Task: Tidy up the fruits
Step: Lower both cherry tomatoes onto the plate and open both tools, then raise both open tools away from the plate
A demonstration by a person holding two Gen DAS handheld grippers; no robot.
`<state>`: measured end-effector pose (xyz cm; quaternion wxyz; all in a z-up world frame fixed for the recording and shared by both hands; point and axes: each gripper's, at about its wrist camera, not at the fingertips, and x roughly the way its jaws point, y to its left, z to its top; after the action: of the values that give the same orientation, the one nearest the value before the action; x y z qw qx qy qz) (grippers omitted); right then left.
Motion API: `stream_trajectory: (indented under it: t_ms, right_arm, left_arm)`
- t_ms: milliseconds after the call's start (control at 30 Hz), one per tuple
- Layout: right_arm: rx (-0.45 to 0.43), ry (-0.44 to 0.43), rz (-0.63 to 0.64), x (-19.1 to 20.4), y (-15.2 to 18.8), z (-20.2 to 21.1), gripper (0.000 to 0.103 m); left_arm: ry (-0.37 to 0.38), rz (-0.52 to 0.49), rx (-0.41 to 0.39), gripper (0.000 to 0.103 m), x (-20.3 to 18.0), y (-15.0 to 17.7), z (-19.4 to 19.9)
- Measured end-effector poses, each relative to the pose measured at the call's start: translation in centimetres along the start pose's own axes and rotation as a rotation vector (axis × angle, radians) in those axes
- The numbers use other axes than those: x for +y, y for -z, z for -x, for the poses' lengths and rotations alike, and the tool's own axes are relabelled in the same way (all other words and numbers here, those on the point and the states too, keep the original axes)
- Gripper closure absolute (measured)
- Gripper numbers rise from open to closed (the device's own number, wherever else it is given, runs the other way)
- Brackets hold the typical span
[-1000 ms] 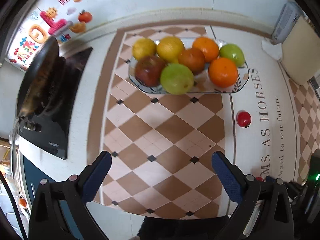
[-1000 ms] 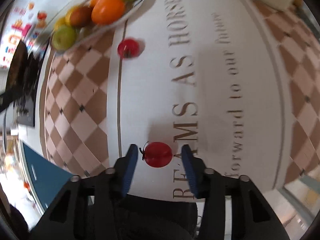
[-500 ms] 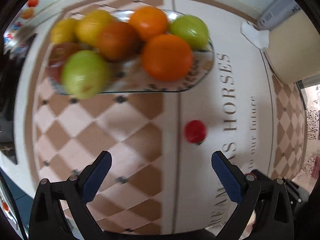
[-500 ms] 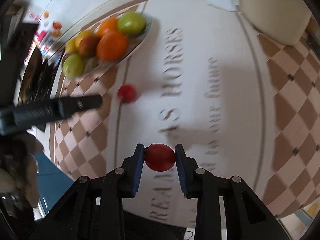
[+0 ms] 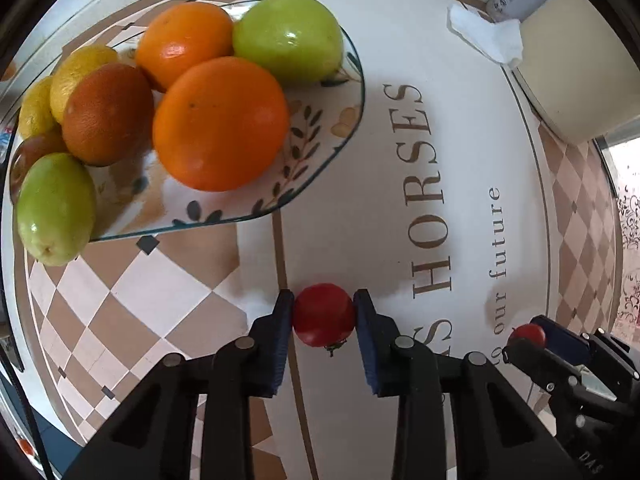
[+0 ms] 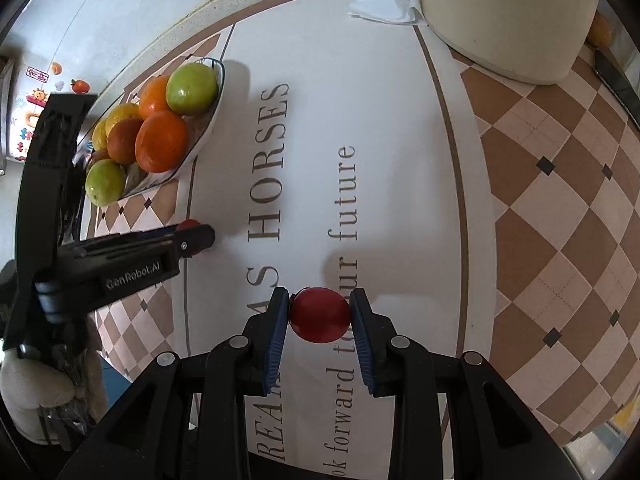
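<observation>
Left gripper [image 5: 324,316] fingers clamp a red tomato [image 5: 323,314]; right gripper [image 6: 320,314] fingers clamp another tomato [image 6: 319,314]. Fruit plate [image 5: 352,120] nearby left; cream container [image 6: 508,20] beyond; lettered mat [image 6: 380,140] open between.

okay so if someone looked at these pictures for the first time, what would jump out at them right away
Probably the two small red tomatoes, each pinched between blue-padded tongs over the lettered mat: one in the left tongs near the checkered border, the other in the right tongs over the printed words. Next, the glass plate heaped with oranges, green apples and lemons, at the mat's far left.
</observation>
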<state>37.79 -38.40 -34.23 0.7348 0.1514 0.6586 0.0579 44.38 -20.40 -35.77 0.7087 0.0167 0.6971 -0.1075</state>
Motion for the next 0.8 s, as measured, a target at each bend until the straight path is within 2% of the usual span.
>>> stream_trajectory:
  t_ms: [167, 267, 367, 467, 567, 667, 767, 800]
  right_arm:
    - [-0.029, -0.068, -0.002, 1.2, -2.0, 0.3, 0.069]
    - [-0.045, -0.198, -0.062, 1.7, -4.5, -0.1, 0.069]
    - [-0.044, -0.352, -0.148, 2.6, -7.9, -1.8, 0.069]
    - [-0.027, -0.432, -0.197, 3.8, -10.3, -3.5, 0.069]
    - [-0.007, -0.437, -0.193, 5.2, -12.4, -4.9, 0.069]
    - [0.009, -0.406, -0.173, 6.3, -13.6, -5.9, 0.069]
    - [0.020, -0.390, -0.164, 6.8, -14.2, -6.3, 0.066]
    - [0.026, -0.388, -0.159, 7.0, -14.4, -6.3, 0.062]
  left_arm:
    - [0.110, 0.184, -0.074, 0.075, 3.7, 0.7, 4.0]
    - [0.193, 0.332, -0.107, 0.075, 6.9, 0.3, 6.3]
    - [0.244, 0.429, -0.108, 0.075, 9.2, -0.6, 6.8]
    - [0.284, 0.506, -0.098, 0.075, 10.7, -1.6, 6.3]
    - [0.287, 0.552, -0.085, 0.075, 11.4, -2.7, 6.3]
    - [0.294, 0.586, -0.069, 0.074, 12.1, -3.3, 5.6]
    - [0.298, 0.615, -0.039, 0.063, 12.5, -3.1, 4.7]
    - [0.301, 0.629, -0.036, 0.062, 12.8, -3.1, 4.5]
